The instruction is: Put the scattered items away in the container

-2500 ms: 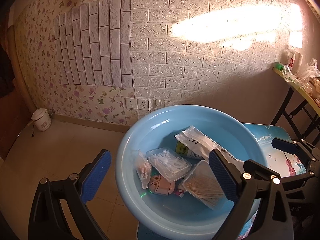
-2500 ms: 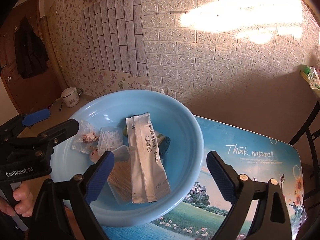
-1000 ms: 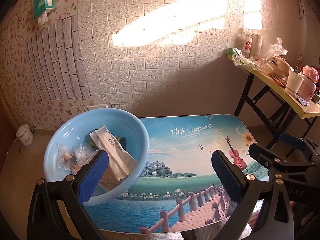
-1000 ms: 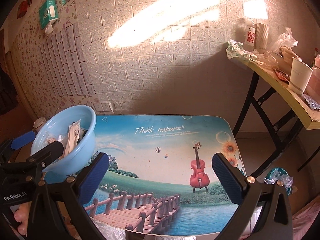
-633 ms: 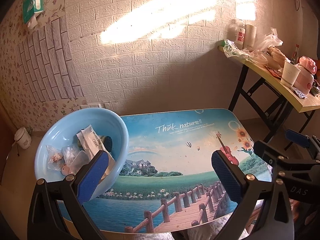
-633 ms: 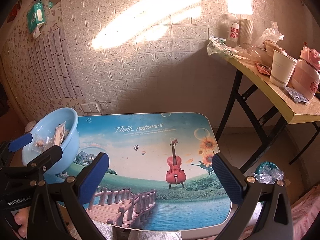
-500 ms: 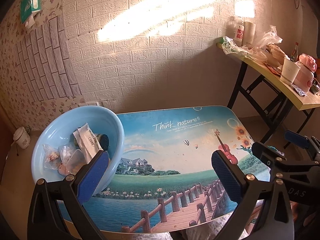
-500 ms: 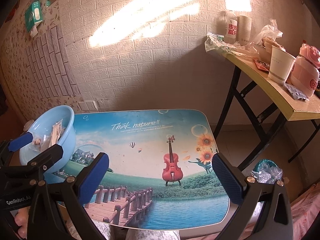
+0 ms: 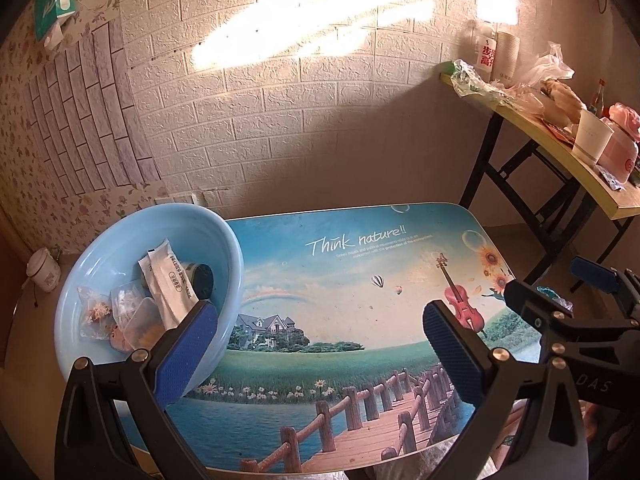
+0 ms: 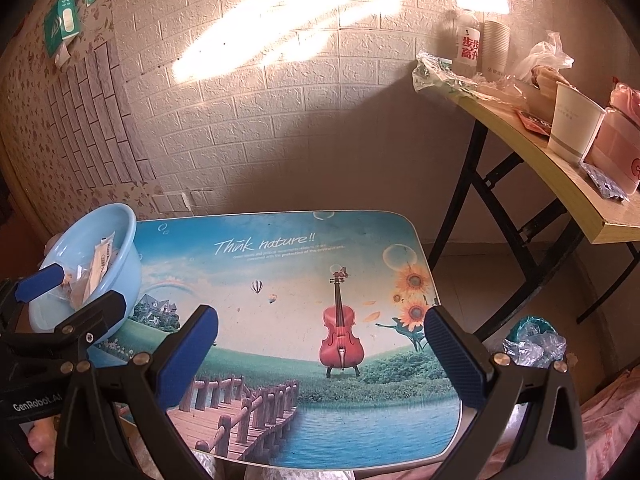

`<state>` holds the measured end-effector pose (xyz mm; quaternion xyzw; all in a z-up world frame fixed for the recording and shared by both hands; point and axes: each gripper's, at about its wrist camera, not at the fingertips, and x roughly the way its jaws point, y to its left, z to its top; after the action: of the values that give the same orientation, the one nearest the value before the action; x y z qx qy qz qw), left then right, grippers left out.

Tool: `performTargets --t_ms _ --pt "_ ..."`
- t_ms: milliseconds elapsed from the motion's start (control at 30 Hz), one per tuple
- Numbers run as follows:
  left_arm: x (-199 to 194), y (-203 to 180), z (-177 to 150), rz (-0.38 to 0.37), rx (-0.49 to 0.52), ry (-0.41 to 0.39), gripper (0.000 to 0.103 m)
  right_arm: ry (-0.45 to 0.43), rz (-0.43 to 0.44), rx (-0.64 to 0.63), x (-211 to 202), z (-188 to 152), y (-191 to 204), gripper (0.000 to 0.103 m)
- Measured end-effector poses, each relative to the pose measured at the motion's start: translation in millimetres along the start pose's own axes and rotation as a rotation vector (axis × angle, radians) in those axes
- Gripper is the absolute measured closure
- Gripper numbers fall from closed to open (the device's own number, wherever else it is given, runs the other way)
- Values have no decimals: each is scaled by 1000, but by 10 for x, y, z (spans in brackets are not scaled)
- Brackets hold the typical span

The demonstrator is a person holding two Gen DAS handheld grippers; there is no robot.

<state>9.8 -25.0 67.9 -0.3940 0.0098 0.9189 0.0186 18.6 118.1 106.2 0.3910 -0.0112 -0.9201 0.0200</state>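
1. On the far left corner of the picture table (image 9: 360, 264) sits the blue bowl (image 9: 224, 240). It hangs a little over the table's left edge, so it looks easy to tip if bumped.

2. Inside the bowl lie the small things: a long white packet (image 9: 170, 280) leaning on the bowl's right wall, a dark round tin (image 9: 204, 276) just behind it, a clear lidded box (image 9: 140, 320), and little clear bags (image 9: 94, 308) on the left. They are piled close and touch each other, because the bowl's sides slope down to the middle.

3. No loose things show on the table top. It only has its painted violin, bridge and flowers. So I think the tidy job is done, or very nearly.

4. The left gripper (image 9: 320, 344) is spread wide with nothing between its blue pads (image 9: 186, 344). It hovers at the near edge of the table, with its left pad in front of the bowl.

5. The right gripper (image 10: 320, 344) is also spread wide and holds nothing. It hovers over the near middle of the table, well apart from the bowl.

6. Both grippers sit back and empty, I think, because nothing is left to pick up.

7. A side table (image 10: 560, 184) at the far right holds cups and bags. Those look like they are not part of this job.
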Motion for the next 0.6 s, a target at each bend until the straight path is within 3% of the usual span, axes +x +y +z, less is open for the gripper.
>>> performTargets --t_ms 600 --pt "40 204 41 37 -31 24 0 16 15 -27 97 85 155 0"
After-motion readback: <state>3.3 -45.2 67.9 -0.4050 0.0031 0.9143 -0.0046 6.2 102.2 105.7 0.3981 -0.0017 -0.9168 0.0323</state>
